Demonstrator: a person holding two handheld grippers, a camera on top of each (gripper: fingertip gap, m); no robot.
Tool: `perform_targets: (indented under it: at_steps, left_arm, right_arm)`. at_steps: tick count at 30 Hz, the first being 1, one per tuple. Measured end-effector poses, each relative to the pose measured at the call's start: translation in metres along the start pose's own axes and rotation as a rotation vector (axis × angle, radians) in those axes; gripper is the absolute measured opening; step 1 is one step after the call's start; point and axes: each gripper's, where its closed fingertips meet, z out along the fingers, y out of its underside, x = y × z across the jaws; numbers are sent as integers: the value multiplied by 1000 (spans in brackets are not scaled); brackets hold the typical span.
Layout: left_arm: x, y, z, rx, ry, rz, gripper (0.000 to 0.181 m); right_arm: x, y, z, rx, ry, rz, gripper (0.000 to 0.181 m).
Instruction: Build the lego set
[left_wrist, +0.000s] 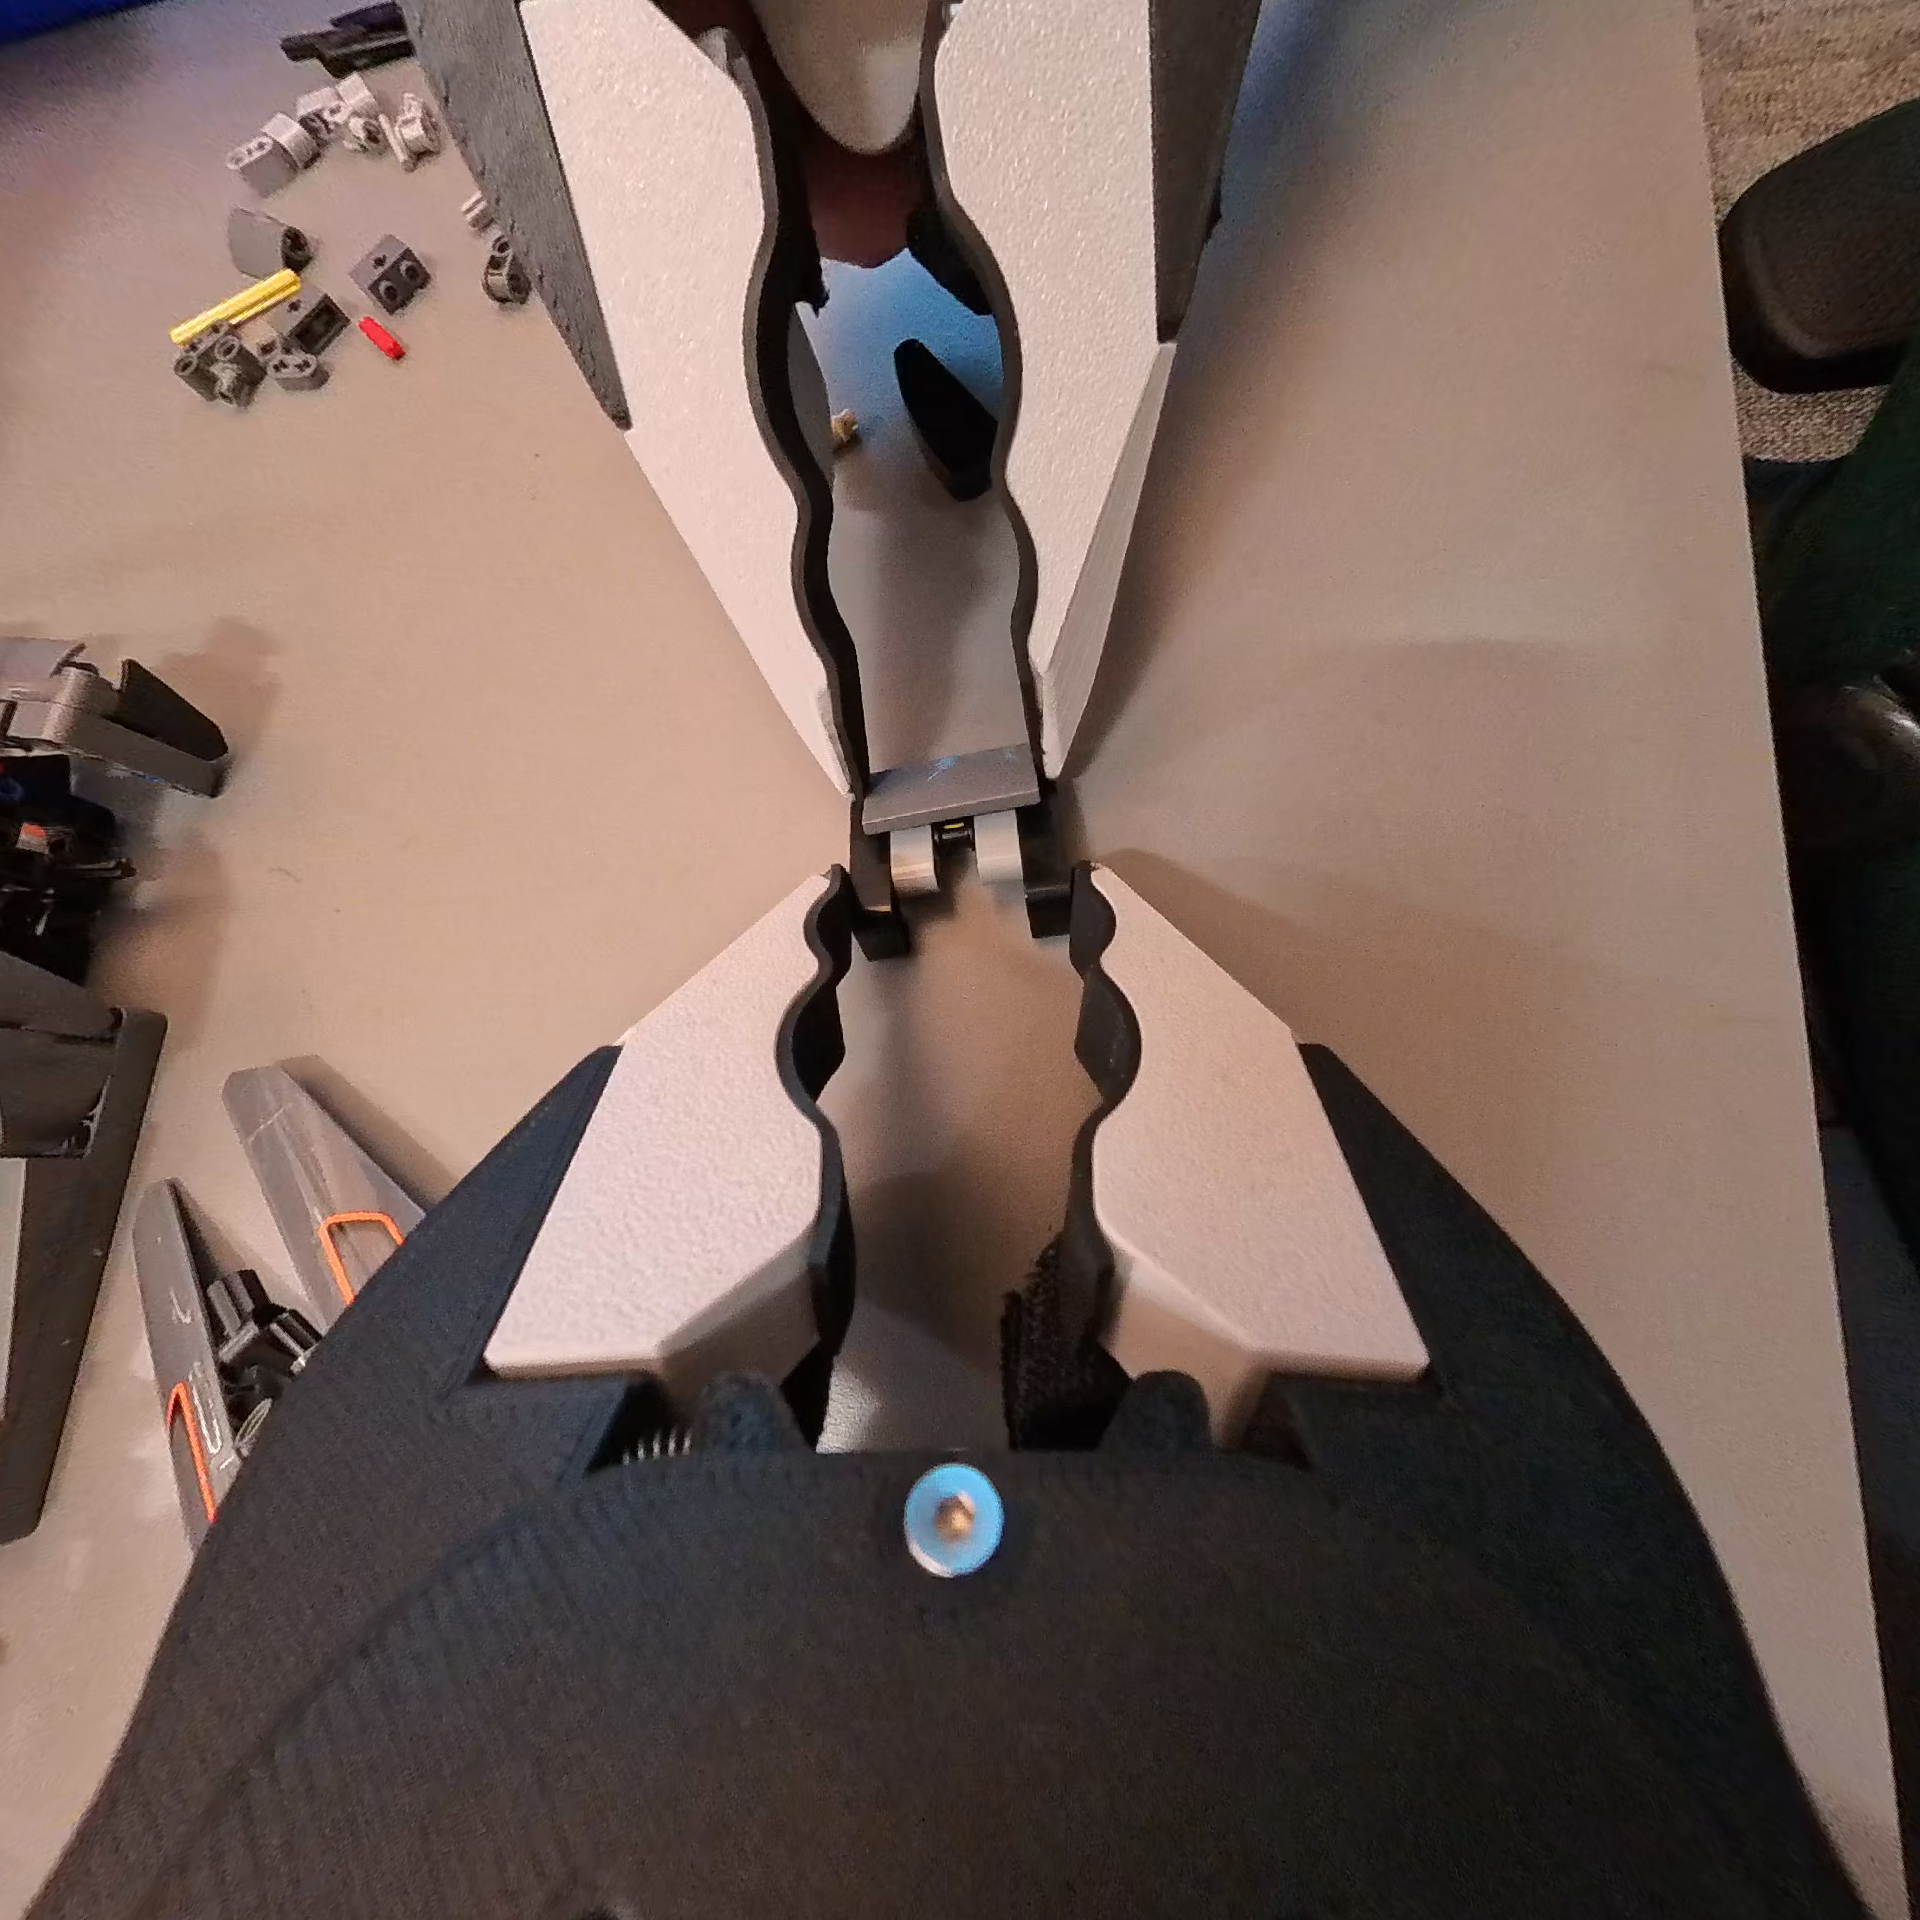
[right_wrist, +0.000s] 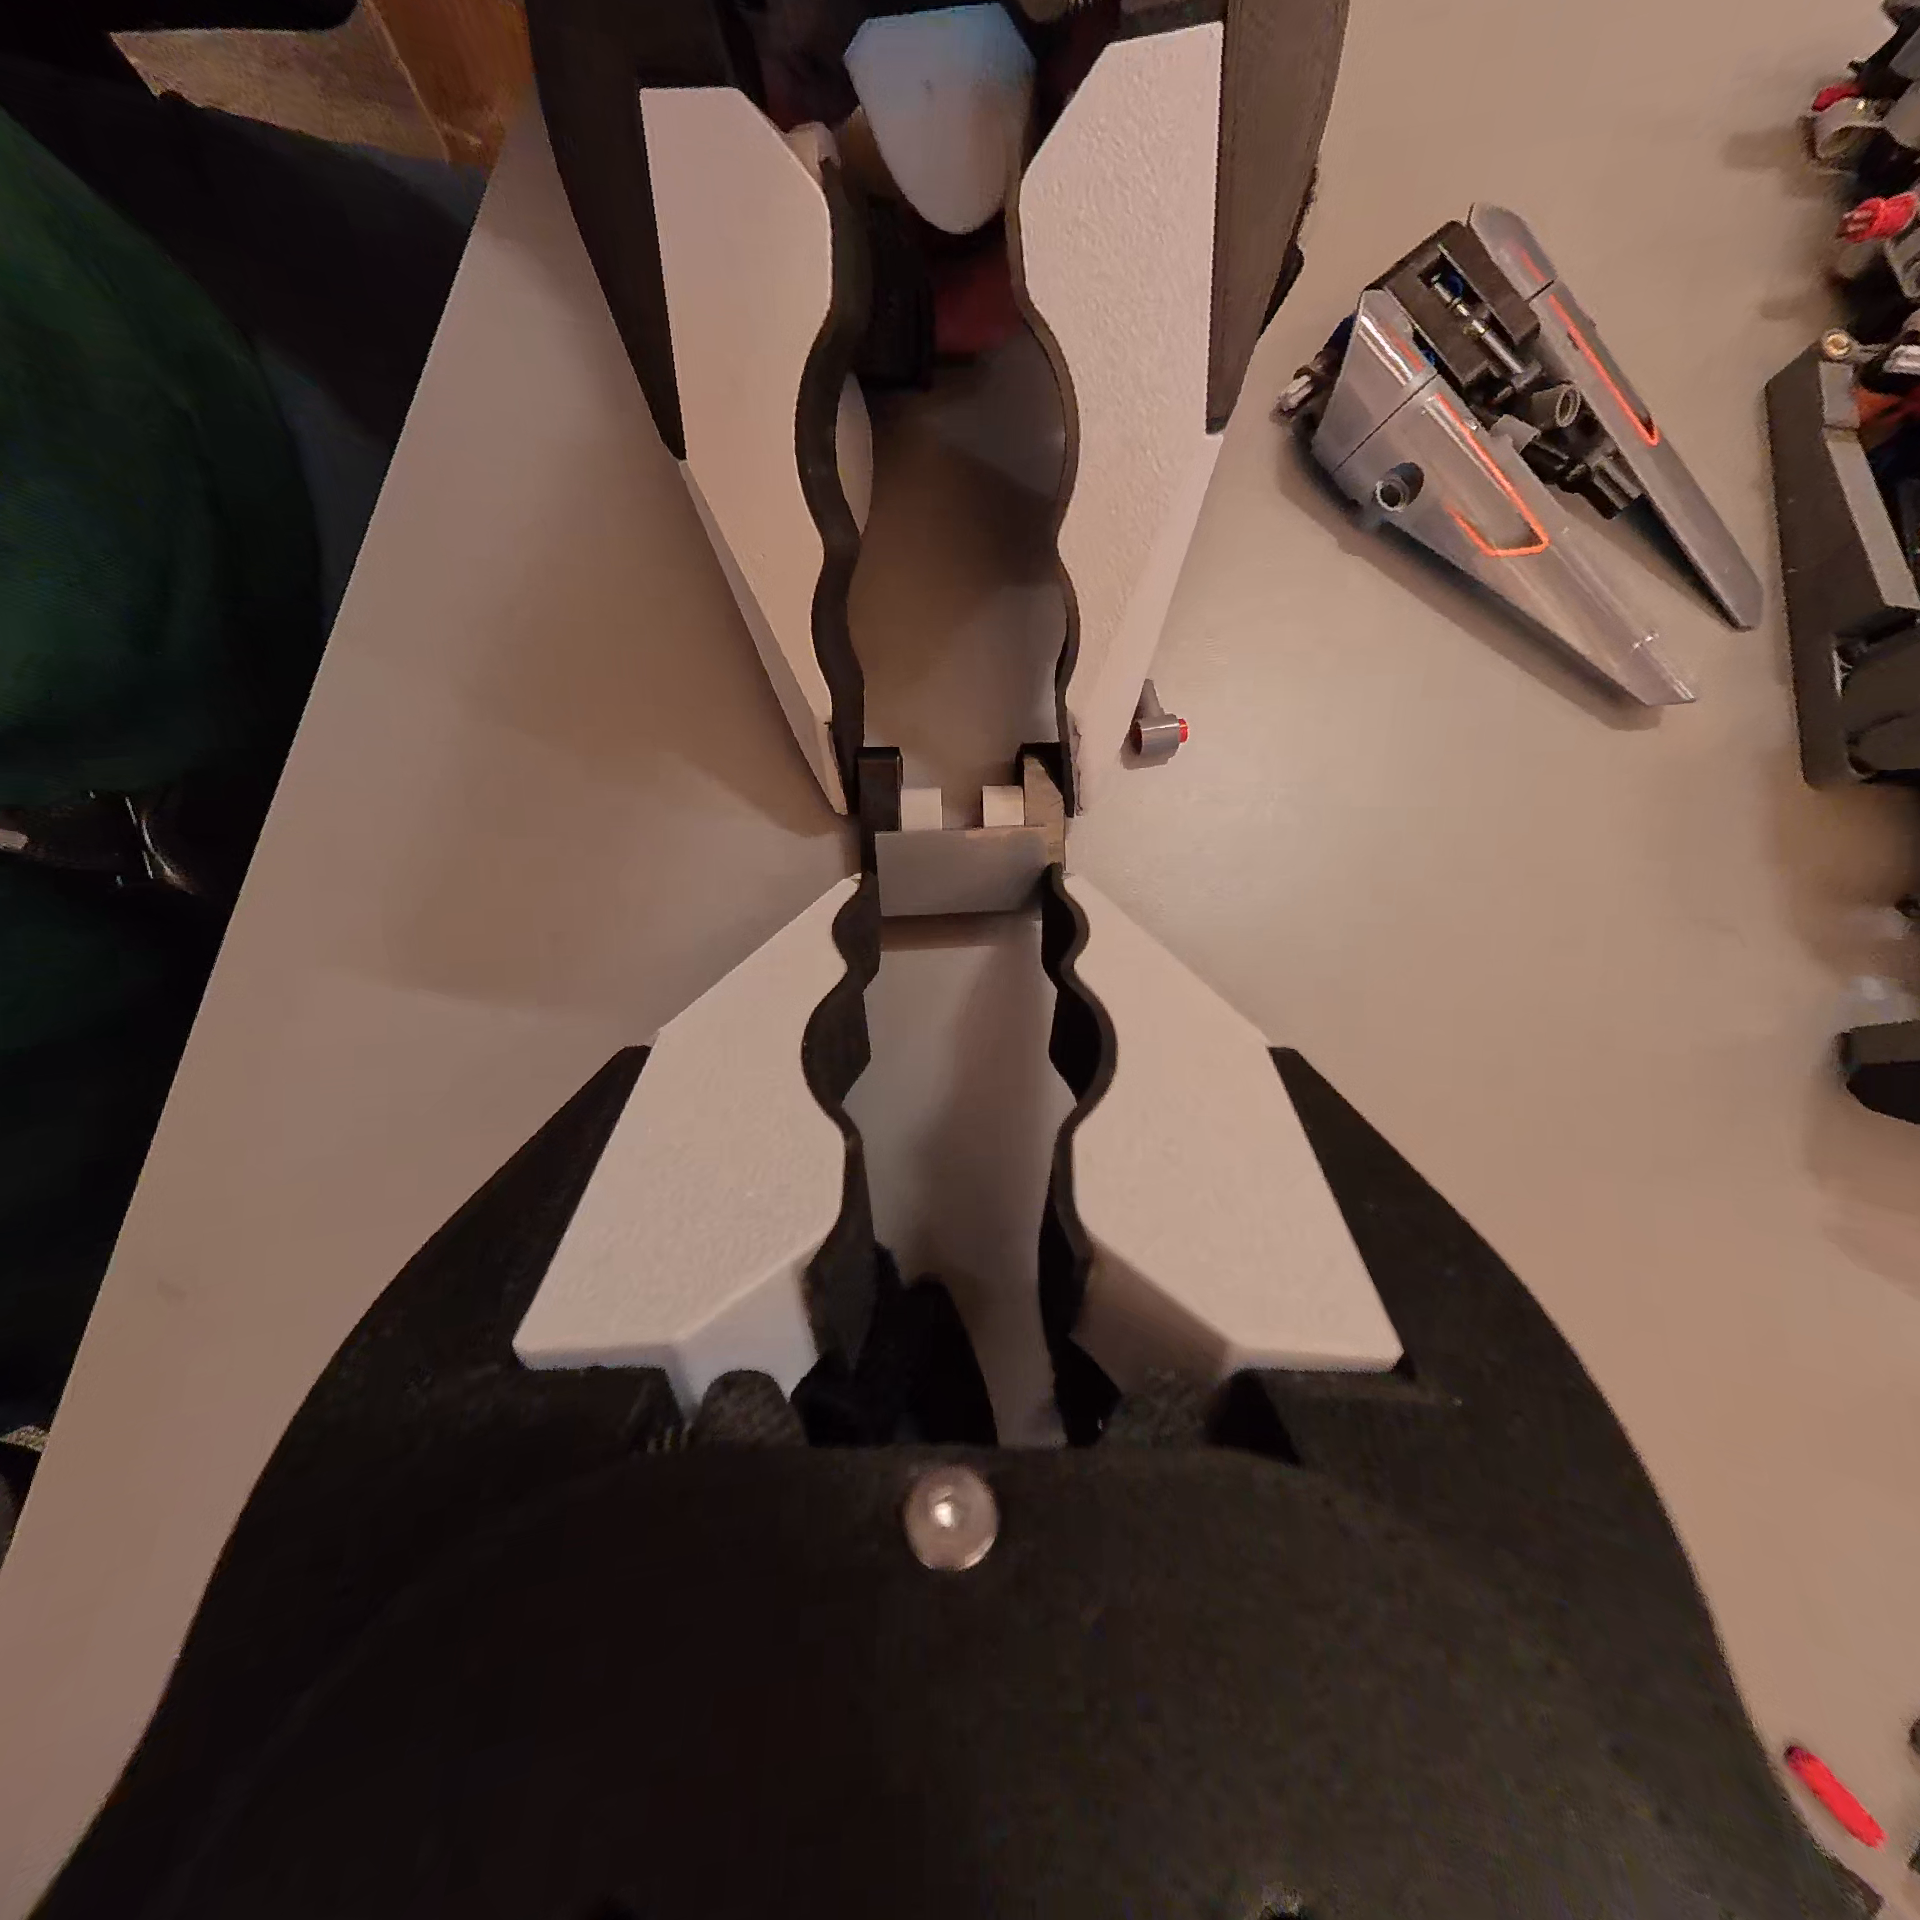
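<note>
A small lego assembly is held between both grippers above the beige table (left_wrist: 520, 727). It has a flat grey plate (left_wrist: 951, 795), two light grey pieces (left_wrist: 914, 862) and black side pieces (left_wrist: 1044, 894). My left gripper (left_wrist: 961, 899) is shut on the black-sided end. My right gripper (right_wrist: 958, 894) faces it tip to tip and is shut on the grey plate (right_wrist: 956, 873). The right gripper shows at the top of the left wrist view (left_wrist: 951, 769), and the left gripper shows at the top of the right wrist view (right_wrist: 956, 774).
Loose small grey, black, yellow and red parts (left_wrist: 301, 260) lie at the far left. A grey wedge-shaped sub-build with orange stripes (right_wrist: 1507, 468) lies beside a black build (left_wrist: 62, 1143). A grey-and-red pin (right_wrist: 1158, 732) and a red pin (right_wrist: 1834, 1808) lie nearby. The table edge (left_wrist: 1756, 727) borders a dark chair. Less than 4 cm separates the two grippers' tips.
</note>
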Motion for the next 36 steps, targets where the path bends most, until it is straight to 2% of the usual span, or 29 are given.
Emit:
perform_targets:
  at_steps: [1,5,14,28,36]
  left_arm:
    - [0,0,0,0,-1,1,40]
    - [0,0,0,0,1,-1,40]
    - [0,0,0,-1,1,0,40]
    - [1,0,0,0,-4,3,40]
    - [-3,-9,-4,55,-92,46,42]
  right_arm:
    - [0,0,0,1,3,7,29]
    - [0,0,0,4,-27,65,29]
    - [1,1,0,-18,-38,3,30]
    - [1,1,1,-193,-37,41,30]
    - [2,-1,4,-223,-20,24,30]
